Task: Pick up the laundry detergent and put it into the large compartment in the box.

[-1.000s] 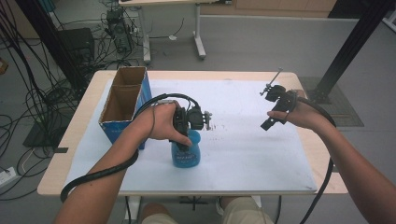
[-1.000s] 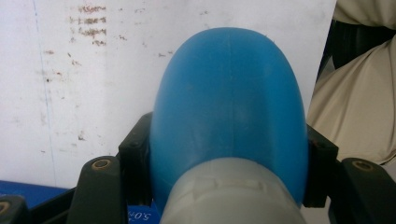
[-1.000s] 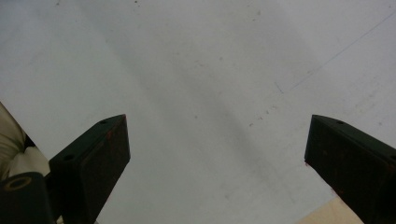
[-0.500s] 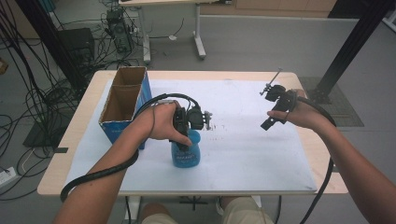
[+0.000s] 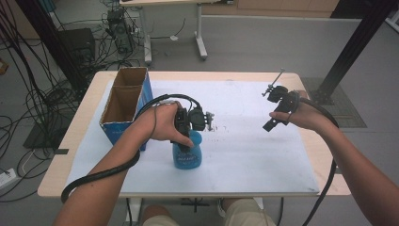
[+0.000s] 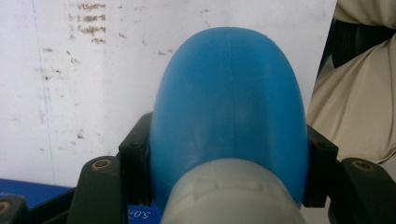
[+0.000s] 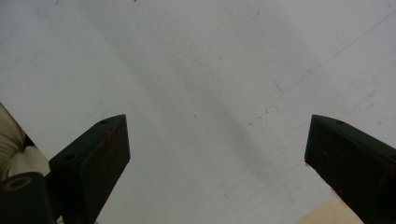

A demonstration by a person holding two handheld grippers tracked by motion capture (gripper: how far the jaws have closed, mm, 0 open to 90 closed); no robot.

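A blue plastic bottle (image 5: 189, 154) with a pale cap stands on the white sheet near the table's front middle. My left gripper (image 5: 182, 141) is shut on it from above. In the left gripper view the two black jaws press both sides of the blue bottle (image 6: 229, 116), just beyond its grey-white cap (image 6: 229, 193). My right gripper (image 5: 272, 123) hovers over the right part of the sheet, tilted down. Its jaws stand wide apart in the right gripper view, where my right gripper (image 7: 217, 158) has nothing in it but bare white sheet beneath.
An open cardboard box (image 5: 123, 103) with blue sides stands at the table's left, close to my left forearm. The white sheet (image 5: 244, 155) covers most of the wooden table (image 5: 84, 122). Cables and a black frame post stand on the floor beyond.
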